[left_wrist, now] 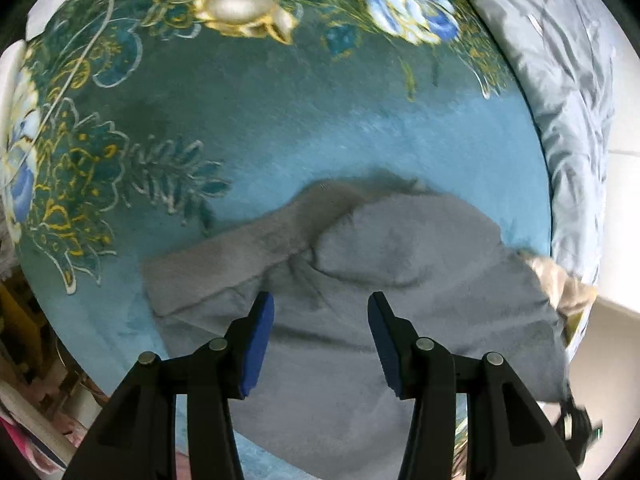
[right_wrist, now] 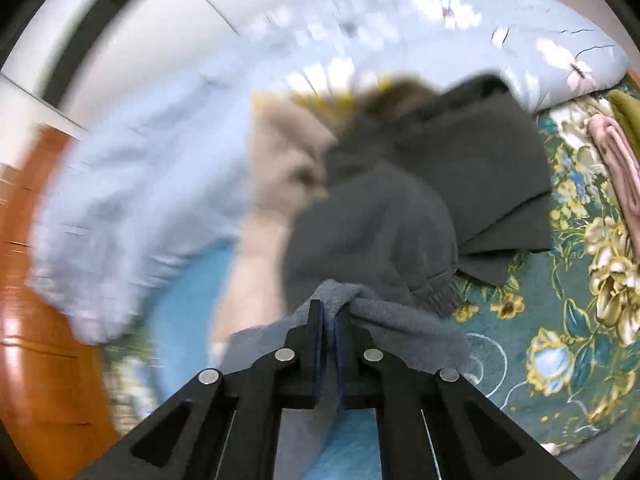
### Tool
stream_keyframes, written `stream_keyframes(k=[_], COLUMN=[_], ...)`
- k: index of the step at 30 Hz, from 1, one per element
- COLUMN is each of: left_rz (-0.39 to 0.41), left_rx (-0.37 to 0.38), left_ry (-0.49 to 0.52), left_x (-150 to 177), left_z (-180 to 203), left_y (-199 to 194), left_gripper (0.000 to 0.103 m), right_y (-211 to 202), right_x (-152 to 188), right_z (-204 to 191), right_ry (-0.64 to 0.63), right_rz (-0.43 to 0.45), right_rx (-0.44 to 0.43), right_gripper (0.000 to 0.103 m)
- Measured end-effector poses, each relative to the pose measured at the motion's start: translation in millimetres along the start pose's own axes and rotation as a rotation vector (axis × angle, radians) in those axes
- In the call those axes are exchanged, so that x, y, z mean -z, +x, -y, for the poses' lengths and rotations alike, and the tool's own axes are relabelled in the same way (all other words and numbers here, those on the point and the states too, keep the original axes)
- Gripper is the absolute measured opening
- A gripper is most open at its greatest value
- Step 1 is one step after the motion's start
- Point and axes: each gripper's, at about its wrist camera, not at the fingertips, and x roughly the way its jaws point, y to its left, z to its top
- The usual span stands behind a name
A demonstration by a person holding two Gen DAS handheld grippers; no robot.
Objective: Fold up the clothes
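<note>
A grey fleece garment point(left_wrist: 360, 320) lies spread on the teal floral bedspread point(left_wrist: 280, 120), one sleeve point(left_wrist: 240, 248) stretched out to the left. My left gripper point(left_wrist: 321, 304) hangs open just above the garment's middle, holding nothing. In the right wrist view my right gripper point(right_wrist: 329, 312) is shut on a bunched fold of the grey garment point(right_wrist: 400, 320) and holds it off the bed. A dark grey hooded garment point(right_wrist: 440, 184) lies beyond it. The right wrist view is motion-blurred on its left side.
A pale blue quilt point(left_wrist: 568, 100) is heaped along the bed's right edge; it also shows in the right wrist view point(right_wrist: 140, 184). A beige garment point(right_wrist: 280, 152) lies beside the dark one. Folded pink point(right_wrist: 616, 168) and olive point(right_wrist: 628, 112) clothes sit far right. An orange wooden surface point(right_wrist: 36, 320) is left.
</note>
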Motion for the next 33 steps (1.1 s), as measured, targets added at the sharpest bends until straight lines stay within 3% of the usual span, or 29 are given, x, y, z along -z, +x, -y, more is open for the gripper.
stream_keyframes(k=[3, 6, 9, 13, 14, 16, 18, 23, 29, 30, 31, 32, 33], left_rz=[-0.036, -0.066, -0.079, -0.092, -0.097, -0.098, -0.096, -0.114, -0.115, -0.113, -0.111, -0.108, -0.106], left_rx=[-0.016, -0.025, -0.027, -0.064, -0.071, -0.075, -0.078, -0.083, -0.089, -0.091, -0.093, -0.095, -0.097], left_ry=[0.033, 0.048, 0.080, 0.147, 0.156, 0.170, 0.186, 0.217, 0.227, 0.223, 0.219, 0.214, 0.210], left_x=[11, 21, 31, 42, 45, 50, 56, 71, 83, 82, 82, 82, 81], left_z=[11, 22, 36, 56, 60, 67, 74, 86, 85, 83, 81, 80, 78], left_y=[11, 20, 24, 29, 29, 30, 31, 34, 22, 21, 19, 18, 17], left_gripper=[0.050, 0.050, 0.050, 0.050, 0.050, 0.050, 0.050, 0.051, 0.052, 0.052, 0.052, 0.052, 0.052], right_y=[-46, -9, 21, 10, 3, -9, -12, 29, 87, 89, 90, 89, 84], right_x=[49, 112, 167, 194, 192, 181, 161, 115, 89, 87, 85, 83, 79], right_z=[35, 112, 177, 212, 216, 217, 211, 176, 148, 149, 151, 154, 159], right_ry=[-0.024, 0.141, 0.333, 0.483, 0.484, 0.454, 0.385, 0.236, 0.110, 0.105, 0.102, 0.100, 0.104], right_rz=[0.047, -0.171, -0.312, -0.290, -0.268, -0.222, -0.176, -0.188, -0.262, -0.269, -0.276, -0.285, -0.287], right_rx=[0.026, 0.120, 0.155, 0.167, 0.176, 0.196, 0.203, 0.156, 0.259, 0.278, 0.295, 0.313, 0.312], right_gripper=[0.005, 0.005, 0.005, 0.009, 0.010, 0.026, 0.050, 0.061, 0.061, 0.058, 0.050, 0.027, 0.018])
